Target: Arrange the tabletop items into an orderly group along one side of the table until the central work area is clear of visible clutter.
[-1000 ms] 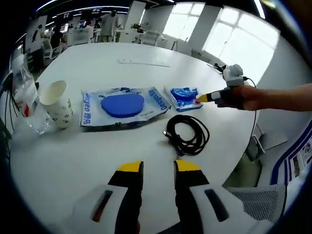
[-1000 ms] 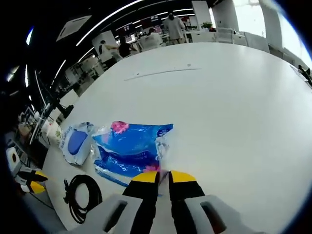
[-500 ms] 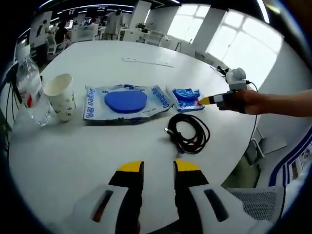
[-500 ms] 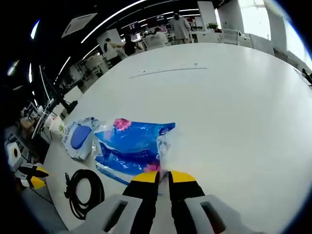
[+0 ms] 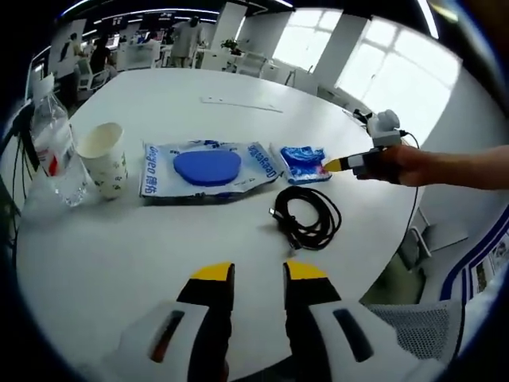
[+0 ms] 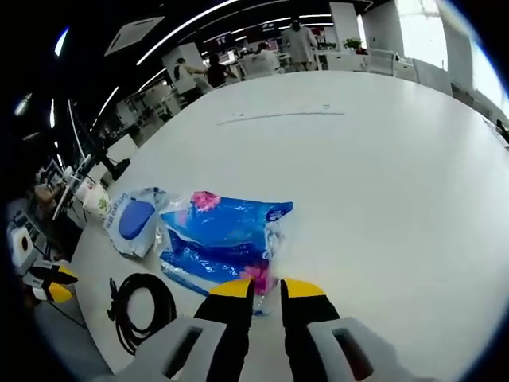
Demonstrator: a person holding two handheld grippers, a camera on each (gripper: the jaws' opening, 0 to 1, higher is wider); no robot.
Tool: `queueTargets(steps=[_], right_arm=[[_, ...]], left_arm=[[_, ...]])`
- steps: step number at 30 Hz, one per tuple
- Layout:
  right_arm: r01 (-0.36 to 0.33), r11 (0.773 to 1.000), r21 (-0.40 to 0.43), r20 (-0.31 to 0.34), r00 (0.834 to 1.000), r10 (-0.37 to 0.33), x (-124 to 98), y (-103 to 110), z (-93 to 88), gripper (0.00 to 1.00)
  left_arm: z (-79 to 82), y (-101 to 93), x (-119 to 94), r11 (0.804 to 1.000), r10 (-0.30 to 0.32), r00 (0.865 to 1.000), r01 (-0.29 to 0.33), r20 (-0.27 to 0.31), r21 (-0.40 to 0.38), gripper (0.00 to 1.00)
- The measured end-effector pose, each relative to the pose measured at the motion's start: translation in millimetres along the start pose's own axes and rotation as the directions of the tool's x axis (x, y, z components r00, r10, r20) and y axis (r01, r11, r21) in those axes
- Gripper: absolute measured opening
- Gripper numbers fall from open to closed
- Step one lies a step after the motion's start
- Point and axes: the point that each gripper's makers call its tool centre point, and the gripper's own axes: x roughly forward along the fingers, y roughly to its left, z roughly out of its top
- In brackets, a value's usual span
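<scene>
Right gripper [image 6: 266, 286]: jaws now parted a little wider at blue packet [image 6: 227, 239] edge, probably nothing held. Left gripper [image 5: 258, 274]: slightly open, empty, above table [image 5: 119, 263]. I'd close squarely on the packet before sliding it toward the cable [image 5: 306, 223].

Right gripper [image 6: 266, 288] jaws now parted by a narrow gap, where a second ago they were nearly closed on the near edge of the blue tissue pack [image 6: 225, 237]; pink corner of the pack visible between the tips. Pack shifted slightly away from the table [image 6: 382, 159] edge, closer to the blue-disc bag [image 6: 134, 220].
</scene>
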Motion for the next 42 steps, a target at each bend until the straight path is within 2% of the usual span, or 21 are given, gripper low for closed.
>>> queueTargets(steps=[7,12,14,19,26,31,42], right_arm=[[0.015,1.0,-0.012,-0.005,1.0,-0.015,-12,3,-8.5,0.15],[0.021,1.0,-0.013,0.021,1.0,-0.02,-27,10,-16.1,0.17],[0.014,1.0,-0.013,0.029,0.999,-0.014,-29,12,-19.2,0.19],[-0.039,0.999,-0.037,0.051,0.998,0.041,-41,33,-27.8,0.27],[-0.059,0.997,-0.053,0.079,0.995,0.063,-53,48,-27.3,0.31],[-0.068,0.994,-0.081,0.092,0.993,0.076,-64,59,-24.7,0.33],[-0.109,0.986,-0.127,0.128,0.984,0.125,-89,79,-21.4,0.46]], left_arm=[[11.5,23.6,-18,1.0,0.028,0.998,-0.028,0.047,-0.011,0.24],[18.6,43.1,-31,0.998,0.054,0.996,-0.052,0.073,-0.028,0.25],[21.9,48.9,-36,0.998,0.06,0.995,-0.058,0.08,-0.025,0.26],[35.4,64.3,-50,0.998,0.068,0.99,-0.067,0.123,-0.014,0.28],[34.4,78.5,-64,0.997,0.055,0.991,-0.061,0.121,0.045,0.33],[35.3,88.5,-76,0.997,0.055,0.989,-0.062,0.134,0.052,0.34],[38.5,112.9,-106,0.996,0.066,0.983,-0.076,0.17,0.053,0.39]])
